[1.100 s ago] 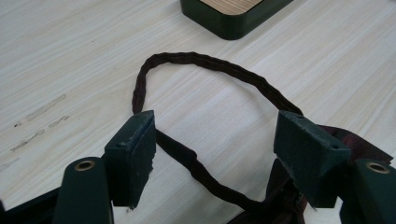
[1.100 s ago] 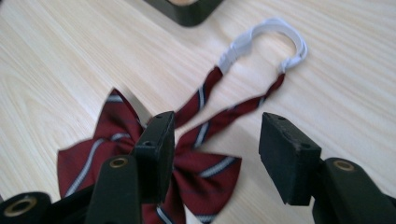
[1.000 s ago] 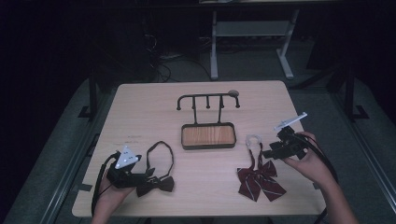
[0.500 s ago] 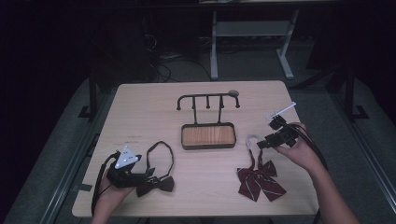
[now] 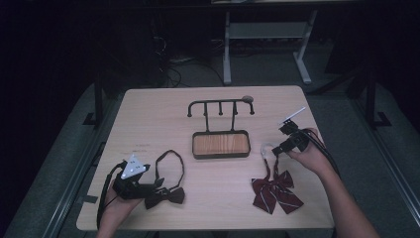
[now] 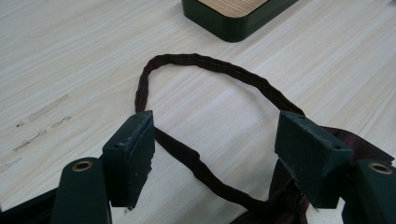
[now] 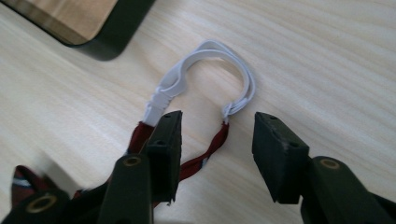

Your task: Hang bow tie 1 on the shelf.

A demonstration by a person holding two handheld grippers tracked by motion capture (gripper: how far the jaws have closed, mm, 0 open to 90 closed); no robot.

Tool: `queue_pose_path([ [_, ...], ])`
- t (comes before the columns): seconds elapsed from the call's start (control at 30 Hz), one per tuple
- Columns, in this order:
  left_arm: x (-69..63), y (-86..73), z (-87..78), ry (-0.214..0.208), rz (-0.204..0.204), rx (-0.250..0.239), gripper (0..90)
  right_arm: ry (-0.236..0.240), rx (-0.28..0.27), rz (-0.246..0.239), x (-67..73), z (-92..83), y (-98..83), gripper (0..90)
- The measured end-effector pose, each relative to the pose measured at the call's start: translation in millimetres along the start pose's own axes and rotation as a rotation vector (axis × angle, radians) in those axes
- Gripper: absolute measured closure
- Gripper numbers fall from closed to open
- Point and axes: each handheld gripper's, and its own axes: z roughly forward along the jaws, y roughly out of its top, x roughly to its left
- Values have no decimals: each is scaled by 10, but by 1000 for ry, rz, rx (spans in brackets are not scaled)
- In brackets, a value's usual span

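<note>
While its jaws are closing, the right hand-held gripper [image 5: 275, 148] is straddling the white strap of the red bow tie [image 5: 275, 192] lying on the worktop [image 5: 158, 124], not yet pinching it. The left hand-held gripper [image 5: 157, 184] is resting open over the black bow tie [image 5: 166, 196].

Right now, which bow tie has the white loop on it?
The dark red striped bow tie, lying by the right hand-held gripper. Its neck band ends in a white loop; the black bow tie has an all-dark band.

A dim lab or test room — one bare wooden table [image 5: 148, 119] on grey floor, loose cables [image 5: 171, 69] behind.
</note>
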Motion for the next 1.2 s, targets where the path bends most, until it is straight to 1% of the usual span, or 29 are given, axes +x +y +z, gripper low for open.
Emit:
queue_pose_path([
  [0.07, -4, 6, -3, -5, -7, -8, 292, -18, 17, -6, 5, 45, 17, 574],
  [0.1, -6, 9, -5, -5, -5, -4, 292, -25, 22, -8, 9, 56, 21, 583],
  [0.13, -6, 9, -5, -5, -5, -4, 292, -25, 22, -8, 9, 56, 21, 583],
  [0.23, -7, 9, -8, -3, -7, -5, 292, -45, 46, -20, 33, 114, 37, 598],
  [0.33, 2, 4, -9, -1, -10, -13, 291, -65, 61, -20, 41, 145, 42, 614],
  [0.37, 9, 1, -12, 1, -10, -14, 291, -79, 69, -21, 49, 171, 50, 648],
  [0.43, 15, 0, -13, 0, -9, -12, 290, -96, 70, -37, 66, 181, 55, 676],
  [0.5, 16, -1, -11, 0, -9, -11, 290, -101, 66, -36, 86, 184, 66, 692],
  [0.57, 16, 0, -9, -1, -9, -10, 289, -109, 70, -39, 87, 192, 71, 705],
  [0.63, 18, 0, -11, -1, -8, -10, 290, -120, 79, -33, 77, 215, 76, 714],
  [0.83, 19, -1, -8, -4, -11, -9, 289, -119, 87, -42, 84, 242, 83, 729],
  [0.87, 16, -2, -6, -4, -12, -9, 289, -121, 91, -43, 86, 249, 84, 775],
  [0.97, 19, 0, -10, -3, -10, -10, 288, -117, 94, -45, 86, 248, 84, 795],
  [1.0, 22, 1, -16, -4, -9, -7, 288, -118, 96, -47, 89, 247, 81, 826],
  [1.17, 24, -3, -14, -4, -15, -10, 288, -101, 101, -42, 88, 232, 74, 839],
  [1.2, 26, -3, -15, -6, -17, -8, 288, -85, 99, -42, 93, 207, 64, 841],
])
